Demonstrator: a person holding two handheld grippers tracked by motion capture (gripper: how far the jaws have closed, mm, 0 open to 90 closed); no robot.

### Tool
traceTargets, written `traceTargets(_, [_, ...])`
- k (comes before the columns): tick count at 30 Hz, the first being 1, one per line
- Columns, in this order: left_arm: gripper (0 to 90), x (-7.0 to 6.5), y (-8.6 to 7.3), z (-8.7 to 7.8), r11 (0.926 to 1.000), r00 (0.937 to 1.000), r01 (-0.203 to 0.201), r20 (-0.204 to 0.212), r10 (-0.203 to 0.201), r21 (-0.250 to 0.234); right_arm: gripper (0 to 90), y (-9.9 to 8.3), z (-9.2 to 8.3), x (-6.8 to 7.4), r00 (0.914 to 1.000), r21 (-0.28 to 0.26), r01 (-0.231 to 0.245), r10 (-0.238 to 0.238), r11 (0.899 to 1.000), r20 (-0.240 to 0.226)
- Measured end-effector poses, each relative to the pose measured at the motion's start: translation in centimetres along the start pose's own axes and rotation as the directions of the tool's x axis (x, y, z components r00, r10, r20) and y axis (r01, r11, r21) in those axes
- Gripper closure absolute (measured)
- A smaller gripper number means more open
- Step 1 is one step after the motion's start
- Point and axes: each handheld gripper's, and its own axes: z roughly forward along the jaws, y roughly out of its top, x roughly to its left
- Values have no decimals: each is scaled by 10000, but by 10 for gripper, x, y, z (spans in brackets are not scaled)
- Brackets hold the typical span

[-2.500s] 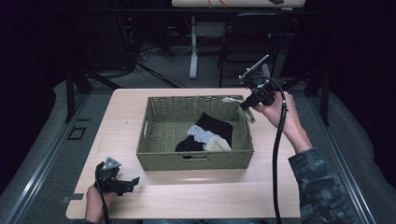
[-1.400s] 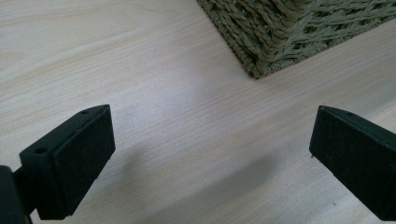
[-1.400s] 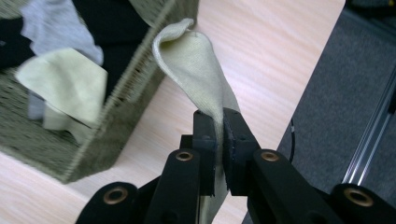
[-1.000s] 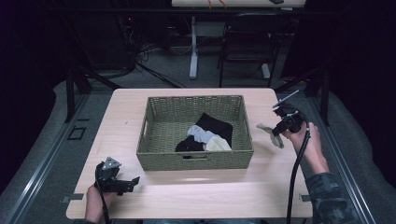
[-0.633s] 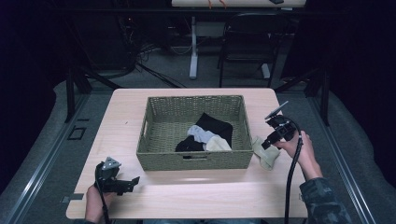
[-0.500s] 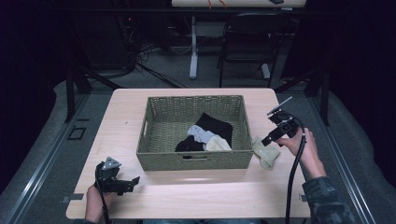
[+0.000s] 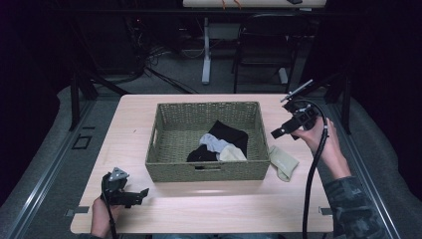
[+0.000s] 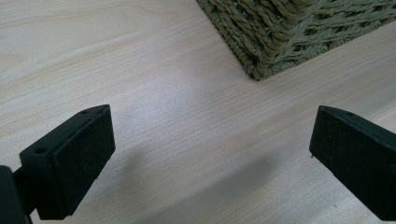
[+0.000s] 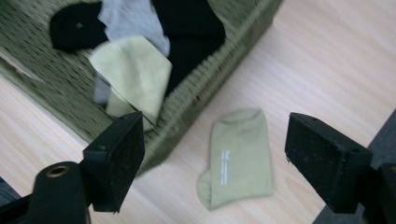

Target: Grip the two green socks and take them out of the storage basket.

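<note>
Since a second ago, the right hand-held gripper [image 7: 276,133] has set the pale green sock [image 7: 283,162] on the bench [image 7: 224,209] and lifted away, its jaws having just been opening and now wide with nothing between them. To do the next step well, it should clear the wicker basket [image 7: 209,172] rim before reaching for another sock. Folded flat, the sock lies just beside the basket's right wall. The left hand-held gripper [image 7: 143,192] rests wide open on the bench.

Camouflage sleeve [image 7: 356,209]; black hand-held gripper [image 7: 276,133], 2 blocky black pads [image 9: 116,158], black cable.
</note>
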Motion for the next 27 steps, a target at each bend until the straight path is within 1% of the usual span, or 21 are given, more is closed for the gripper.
traceTargets(1, [1, 0, 0, 0, 10000, 10000, 18, -4, -18, -12, 161, 6, -2, 5, 9999, -22, 161, -161, 9999, -27])
traceTargets(3, [1, 0, 0, 0, 10000, 10000, 28, 5, -28, -9, 152, 14, -3, 12, 9993, -70, 368, -369, 9993, -65])
traceTargets(5, [1, 0, 0, 0, 10000, 10000, 23, 11, -23, -13, 141, 25, -1, 23, 9978, -48, 657, -658, 9978, -62])
traceTargets(6, [1, 0, 0, 0, 10000, 10000, 20, 18, -20, -15, 141, 30, 0, 28, 9966, -52, 809, -810, 9967, -161])
traceTargets(7, [1, 0, 0, 0, 10000, 10000, -13, 28, 14, -19, 141, 33, 2, 32, 9965, -61, 829, -830, 9965, -128])
traceTargets(9, [1, 0, 0, 0, 10000, 10000, -24, 36, 24, -20, 141, 43, 7, 42, 9930, 2, 1161, -1161, 9932, -219])
traceTargets(10, [1, 0, 0, 0, 10000, 10000, -24, 51, 24, -25, 142, 47, 11, 47, 9924, -32, 1205, -1205, 9927, -240])
traceTargets(11, [1, 1, 0, 0, 10000, 10000, -27, 57, 27, -24, 143, 52, 16, 52, 9906, 36, 1343, -1341, 9909, -278])
traceTargets(13, [1, 1, 0, 0, 10000, 10000, -23, 64, 23, -43, 146, 59, 26, 59, 9883, 166, 1472, -1464, 9890, -421])
traceTargets(17, [1, 0, 0, -1, 10000, 10000, 1, 90, -1, -71, 146, 68, 47, 67, 9860, 436, 1557, -1526, 9868, -667])
traceTargets(19, [1, 0, 0, -1, 10000, 10000, 7, 98, -6, -74, 145, 72, 61, 71, 9853, 635, 1565, -1513, 9856, -797])
traceTargets(20, [1, 0, 0, -1, 10000, 9999, -22, 106, 23, -65, 145, 73, 66, 72, 9842, 799, 1642, -1579, 9832, -799])
traceTargets(21, [1, 0, 0, -1, 10000, 9999, 7, 107, -7, -69, 145, 73, 72, 73, 9844, 786, 1607, -1540, 9839, -856])
traceTargets(23, [1, 0, 0, -1, 10000, 9999, 2, 112, -1, -72, 148, 75, 81, 74, 9833, 1071, 1690, -1601, 9798, -867])
traceTargets(25, [1, 0, 0, 0, 10000, 9999, 3, 117, -2, -69, 151, 76, 89, 76, 9841, 1228, 1600, -1485, 9794, -976])
traceTargets(27, [1, 0, 0, 0, 10000, 9999, -2, 130, 3, -69, 181, 77, 97, 77, 9831, 1396, 1656, -1522, 9763, -1016])
